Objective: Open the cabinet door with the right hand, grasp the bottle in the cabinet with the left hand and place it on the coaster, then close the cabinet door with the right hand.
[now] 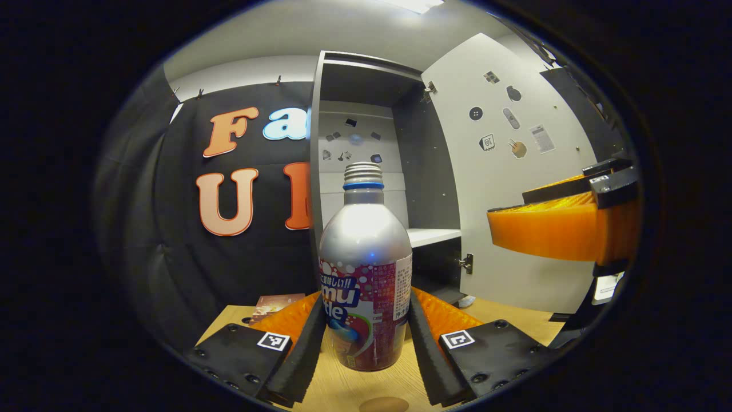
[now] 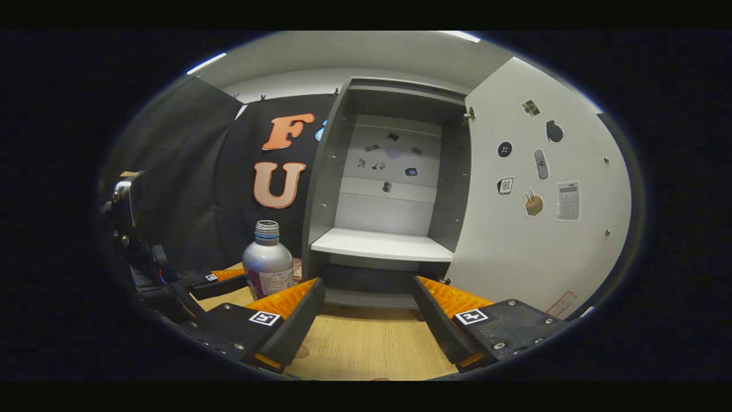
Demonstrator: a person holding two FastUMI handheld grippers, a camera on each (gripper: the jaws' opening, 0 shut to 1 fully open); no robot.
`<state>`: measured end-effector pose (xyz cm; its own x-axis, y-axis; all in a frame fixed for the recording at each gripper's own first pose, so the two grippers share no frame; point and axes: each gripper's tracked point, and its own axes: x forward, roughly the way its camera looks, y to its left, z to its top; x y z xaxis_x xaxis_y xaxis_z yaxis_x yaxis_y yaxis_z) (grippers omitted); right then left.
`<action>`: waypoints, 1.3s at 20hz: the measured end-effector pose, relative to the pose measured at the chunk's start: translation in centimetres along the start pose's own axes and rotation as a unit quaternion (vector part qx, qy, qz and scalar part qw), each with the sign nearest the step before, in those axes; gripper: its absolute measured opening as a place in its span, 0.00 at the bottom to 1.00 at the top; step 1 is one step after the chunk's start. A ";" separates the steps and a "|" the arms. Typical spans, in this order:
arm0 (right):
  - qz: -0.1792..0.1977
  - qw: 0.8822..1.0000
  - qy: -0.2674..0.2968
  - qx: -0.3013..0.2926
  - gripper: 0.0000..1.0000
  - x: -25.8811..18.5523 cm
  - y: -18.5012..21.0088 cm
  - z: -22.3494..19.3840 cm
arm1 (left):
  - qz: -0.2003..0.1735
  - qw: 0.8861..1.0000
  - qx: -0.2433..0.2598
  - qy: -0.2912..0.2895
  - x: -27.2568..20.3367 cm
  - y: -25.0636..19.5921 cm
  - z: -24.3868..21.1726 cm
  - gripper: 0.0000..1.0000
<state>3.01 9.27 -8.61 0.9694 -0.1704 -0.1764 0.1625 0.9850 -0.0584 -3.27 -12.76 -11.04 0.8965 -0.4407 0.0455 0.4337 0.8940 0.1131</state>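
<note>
Here the left gripper (image 1: 366, 337) stands level, fingers clamped on the upright bottle (image 1: 365, 274) (cap off). The right gripper (image 2: 369, 320) faces the cabinet (image 2: 383, 229), fingers spread, beside its swung-out door (image 2: 543, 229).

Bottle (image 1: 365, 269): silver top, blue ring at neck, red/pink label w/ white bubbles + blue lettering. Cabinet (image 2: 326, 189): dark grey sides, white back & shelf (image 2: 380, 245). Door (image 2: 537, 240): white w/ small dark stickers. Bench (image 2: 366, 343): light wood grain.

The cabinet door (image 2: 537, 189) stands wide open, leaving bare tabletop (image 2: 366, 343) before the empty shelf (image 2: 380, 245).
</note>
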 end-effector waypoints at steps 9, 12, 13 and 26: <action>-0.019 0.997 -0.059 0.052 0.95 -3.9 -0.1 2.2 | 0.035 0.997 -0.041 0.060 -3.6 1.3 -9.8 0.81; -0.032 0.996 -0.069 0.048 0.95 -4.6 -1.7 2.1 | 0.050 0.993 -0.075 0.077 -3.9 1.3 -13.4 0.81; -0.035 0.996 -0.071 0.044 0.95 -4.8 -2.2 1.9 | 0.057 0.992 -0.080 0.085 -3.8 1.2 -14.5 0.81; -0.043 0.998 -0.027 0.045 0.95 -4.8 -4.3 -2.0 | 0.076 0.989 -0.047 0.122 -1.3 -1.1 -22.2 0.82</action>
<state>-2.67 5.76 -9.46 0.9595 -0.2548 -0.1204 0.2587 0.9658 0.0178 -2.89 -11.32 -33.21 0.9423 -0.2783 -0.1863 0.2886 0.9570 0.0301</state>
